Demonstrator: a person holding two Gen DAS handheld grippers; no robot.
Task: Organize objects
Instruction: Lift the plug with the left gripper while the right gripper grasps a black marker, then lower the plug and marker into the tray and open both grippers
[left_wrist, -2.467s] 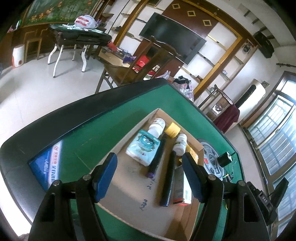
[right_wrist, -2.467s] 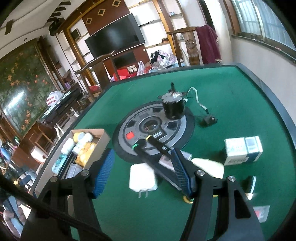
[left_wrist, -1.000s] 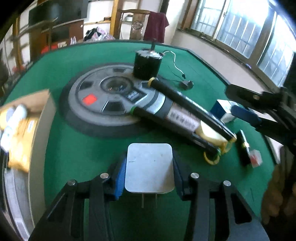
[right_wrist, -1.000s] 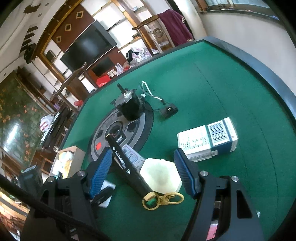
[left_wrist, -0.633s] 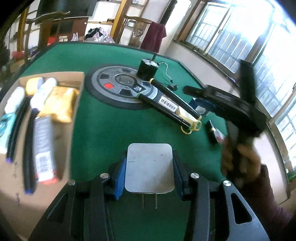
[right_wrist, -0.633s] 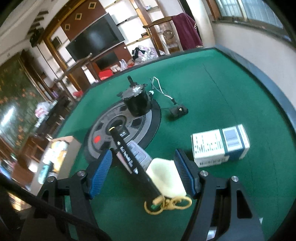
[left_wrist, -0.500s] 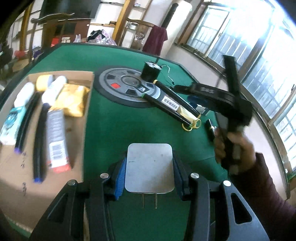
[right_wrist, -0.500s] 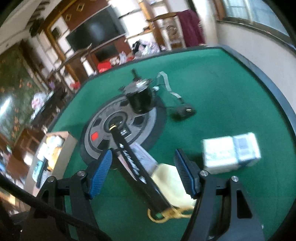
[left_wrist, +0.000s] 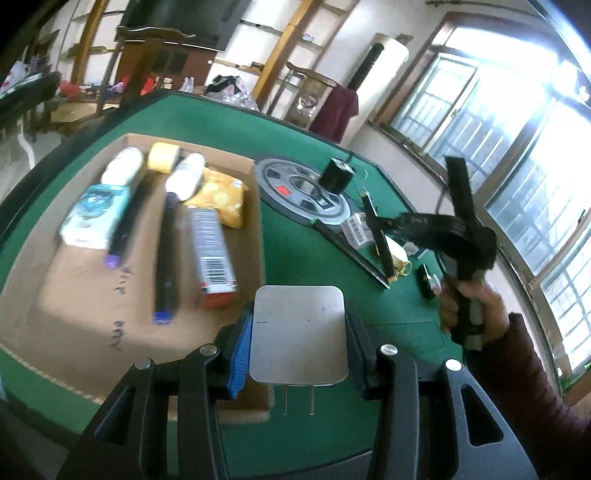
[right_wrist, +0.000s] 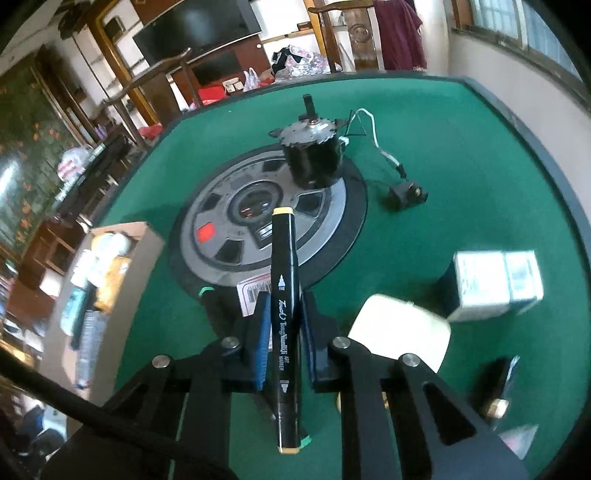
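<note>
My left gripper is shut on a white plug adapter, prongs toward the camera, and holds it over the near right corner of the cardboard box. The box holds two white bottles, a tissue pack, a yellow packet, several markers and a flat carton. My right gripper is shut on a black art marker with a yellow cap and holds it above the green table. The right gripper also shows in the left wrist view, with the marker in it.
A grey wheel-shaped disc lies mid-table with a black motor and its wire on it. A white and blue carton, a cream pad, another black marker and small dark items lie to the right.
My left gripper has carried the plug adapter left, over the box corner. My right gripper has closed on the black marker and lifted it off the table.
</note>
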